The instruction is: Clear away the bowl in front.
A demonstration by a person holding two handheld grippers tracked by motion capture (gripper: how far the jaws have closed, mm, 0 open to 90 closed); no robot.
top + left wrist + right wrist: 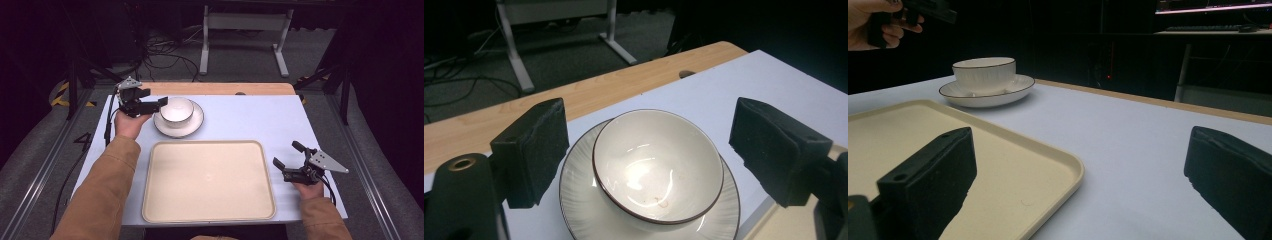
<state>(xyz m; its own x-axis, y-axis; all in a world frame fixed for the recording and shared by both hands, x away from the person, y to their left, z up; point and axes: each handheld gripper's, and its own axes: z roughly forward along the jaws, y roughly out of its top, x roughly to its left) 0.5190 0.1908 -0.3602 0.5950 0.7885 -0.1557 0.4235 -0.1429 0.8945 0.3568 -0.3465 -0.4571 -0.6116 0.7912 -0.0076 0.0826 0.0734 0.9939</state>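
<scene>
We find the left gripper (161,103) with its jaws spread wide and nothing pressed between the pads; in its own view the bowl (658,165) sits framed between them, not yet touched. The bowl rests in the saucer (574,185) at the far left of the table (250,117). We judge the step in hand to be the approach to the bowl; the next move calls for lowering over its rim (a thin, curved edge, likely slippery) and closing squarely. The right gripper (290,161) idles, jaws apart and empty, beside the tray (150,200), which lies bare and near. Nothing obstructs the reach.
</scene>
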